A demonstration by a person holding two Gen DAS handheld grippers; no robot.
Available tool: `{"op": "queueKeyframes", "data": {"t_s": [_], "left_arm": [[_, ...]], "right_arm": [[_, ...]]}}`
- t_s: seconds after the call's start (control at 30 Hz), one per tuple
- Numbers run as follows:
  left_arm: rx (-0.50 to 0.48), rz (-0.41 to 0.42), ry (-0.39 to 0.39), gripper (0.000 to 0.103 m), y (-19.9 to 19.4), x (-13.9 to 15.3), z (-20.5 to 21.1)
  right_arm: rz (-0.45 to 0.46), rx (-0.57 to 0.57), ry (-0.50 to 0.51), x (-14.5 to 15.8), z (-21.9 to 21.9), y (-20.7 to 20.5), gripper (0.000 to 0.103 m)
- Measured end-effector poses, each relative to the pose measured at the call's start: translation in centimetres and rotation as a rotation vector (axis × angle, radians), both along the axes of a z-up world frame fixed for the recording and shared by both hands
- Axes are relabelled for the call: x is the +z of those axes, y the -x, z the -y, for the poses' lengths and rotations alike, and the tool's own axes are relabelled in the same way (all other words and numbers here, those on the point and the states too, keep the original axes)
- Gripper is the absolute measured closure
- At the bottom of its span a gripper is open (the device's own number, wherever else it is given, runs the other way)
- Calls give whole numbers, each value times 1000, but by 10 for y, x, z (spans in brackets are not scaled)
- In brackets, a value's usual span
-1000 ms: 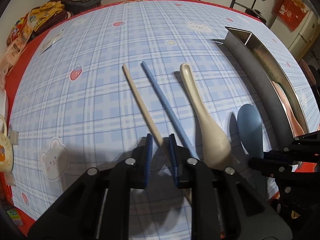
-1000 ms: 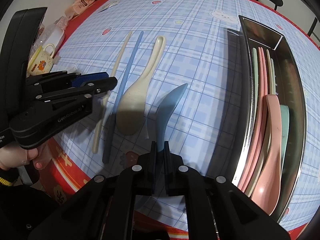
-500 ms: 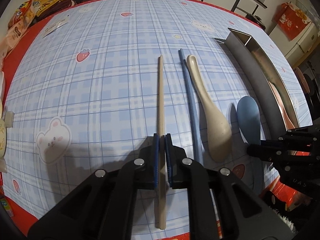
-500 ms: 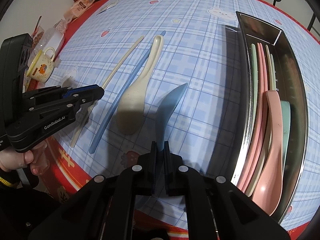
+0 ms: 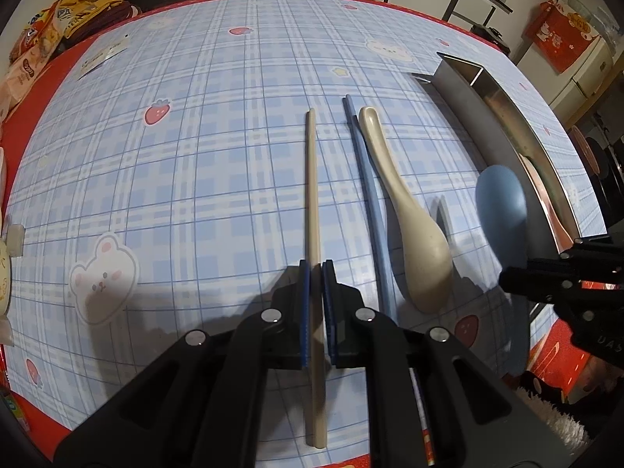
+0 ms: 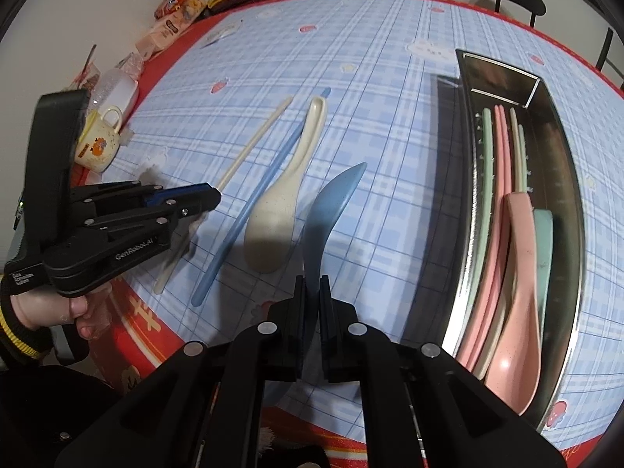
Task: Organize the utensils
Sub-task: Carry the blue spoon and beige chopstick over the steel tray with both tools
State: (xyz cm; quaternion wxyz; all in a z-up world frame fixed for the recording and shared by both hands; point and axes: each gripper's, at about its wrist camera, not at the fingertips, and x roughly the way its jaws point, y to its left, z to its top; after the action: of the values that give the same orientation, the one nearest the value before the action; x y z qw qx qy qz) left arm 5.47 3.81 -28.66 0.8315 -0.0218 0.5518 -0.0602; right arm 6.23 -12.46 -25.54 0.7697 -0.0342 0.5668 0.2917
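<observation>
**Cream chopstick and blue spoon both gripped, steel tray waiting on the right**

Cream plastic sits pinched between your left gripper's [image 5: 316, 269] blue pads: you have the cream chopstick [image 5: 312, 179] clamped partway along its length, with a stretch of it running back under the gripper towards you. Holding it along the line of the fingers keeps it pointing straight ahead, which should make it easy to lay lengthwise into the tray.

Your right gripper [image 6: 312, 284] is closed on the handle of the blue spoon [image 6: 331, 202], whose bowl points away from you. I judge it clear of the cloth, since its shadow falls apart from it.

Not yet picked up, on the blue checked tablecloth [image 5: 175, 175], are the blue chopstick [image 5: 370, 202] and the cream spoon [image 5: 413, 234], lying side by side and touching, between your two grippers.

The steel utensil tray [image 6: 468, 234] stands to the right, long side running near to far. It already holds pink and green chopsticks along its left side and a pink and a green spoon nearer you, so sticks go beside sticks and spoons beside spoons.

Both held pieces seem ready to carry right; the spoon is closer to the tray, so it probably goes first.
</observation>
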Motion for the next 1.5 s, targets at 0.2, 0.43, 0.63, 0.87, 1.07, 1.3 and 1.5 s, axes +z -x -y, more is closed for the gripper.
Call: {"op": "queueKeyframes", "data": {"t_s": [0.2,0.43,0.63,0.87,1.07,1.3,1.5], "left_arm": [[13,-27,0,92,-4,0,2],[29,-57,33,93,-7,2,-3],[97,-27,102,93,1,22,-15],[119,-1,240,93,-2,54,1],[94,-20,357,93,-17,63,39],[67,-79,493,93,-42,59,82],[30,-89,542,93,-58,54,126]], "right_arm": [[55,-35,-30,14,11,2,96],[120,-74,-64,31,28,5,96],[135,-133,-101,34,52,6,96],[155,-198,-123,39,82,-2,96],[159,-236,-92,35,110,-8,96],[159,-190,-31,29,125,-16,96],[156,-132,21,25,128,-23,96]]}}
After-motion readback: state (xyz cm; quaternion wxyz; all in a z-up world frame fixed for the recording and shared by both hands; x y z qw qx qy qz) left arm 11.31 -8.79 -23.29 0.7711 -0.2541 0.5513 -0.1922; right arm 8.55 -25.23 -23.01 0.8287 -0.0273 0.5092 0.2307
